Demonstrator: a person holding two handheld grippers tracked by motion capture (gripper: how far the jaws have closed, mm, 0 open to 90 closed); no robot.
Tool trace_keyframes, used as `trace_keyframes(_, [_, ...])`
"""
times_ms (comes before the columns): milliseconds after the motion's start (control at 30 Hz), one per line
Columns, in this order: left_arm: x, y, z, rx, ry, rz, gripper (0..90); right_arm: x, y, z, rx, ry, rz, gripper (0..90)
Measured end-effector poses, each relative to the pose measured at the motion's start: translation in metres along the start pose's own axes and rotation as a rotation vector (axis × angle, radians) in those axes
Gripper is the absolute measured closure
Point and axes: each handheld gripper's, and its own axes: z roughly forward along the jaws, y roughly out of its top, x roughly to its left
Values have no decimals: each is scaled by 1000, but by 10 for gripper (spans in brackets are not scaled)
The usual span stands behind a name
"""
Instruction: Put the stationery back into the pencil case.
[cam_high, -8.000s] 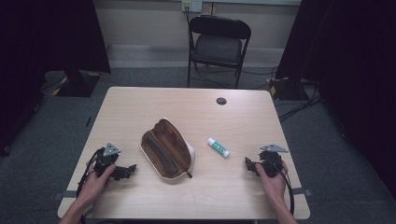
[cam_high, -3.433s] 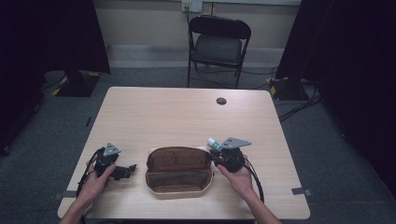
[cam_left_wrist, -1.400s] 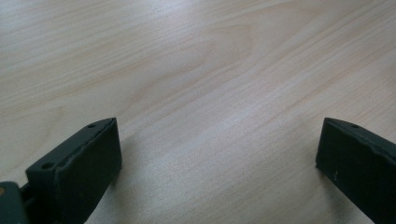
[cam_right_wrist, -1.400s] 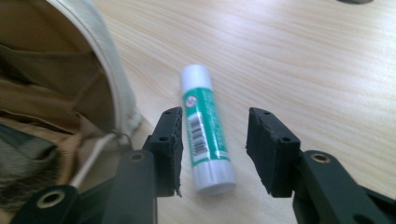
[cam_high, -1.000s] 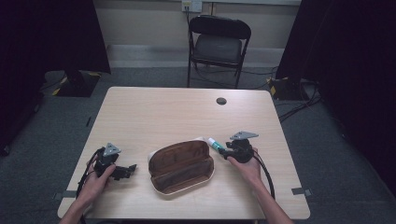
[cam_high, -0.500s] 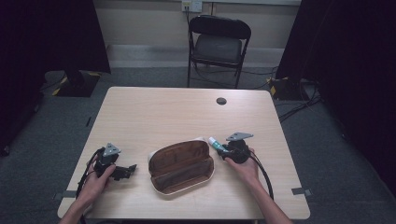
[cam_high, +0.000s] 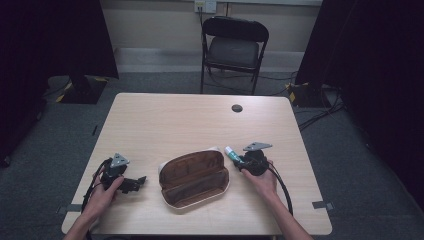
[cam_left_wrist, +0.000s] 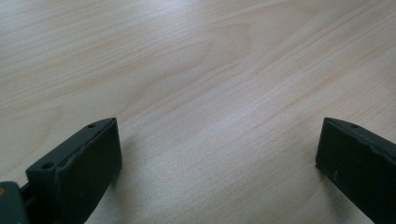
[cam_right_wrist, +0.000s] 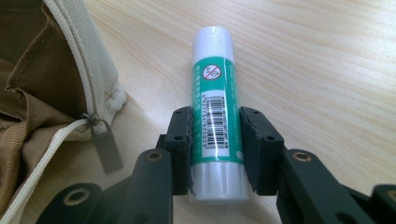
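Each black gripper (cam_high: 134, 183) (cam_high: 239, 162) has a grey three-cornered top plate, trailing black cable, and round screw holes in its jaws.

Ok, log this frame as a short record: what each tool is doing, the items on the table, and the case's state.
right tool: jaws have just been closing, pads now pressed on the glue stick
glue stick: lying on the table, just right of the case
left tool: open, nothing between the jaws, over bare table
case: brown, unzipped, lying open mid-table
zip pull: beside the stick, apart from it
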Motion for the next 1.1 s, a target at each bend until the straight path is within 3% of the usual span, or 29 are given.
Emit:
trace_keyframes(267, [0, 0, 0, 0, 0, 1, 0, -3, 0, -5, -11, 12, 15, 662])
trace_keyframes(600, [0, 0, 0, 1, 1, 0, 0, -11, 3, -20, -76, 29, 69, 661])
trace_keyframes(1100, [0, 0, 0, 0, 0, 0, 0, -10, 11, -51, -179, 48, 96, 662])
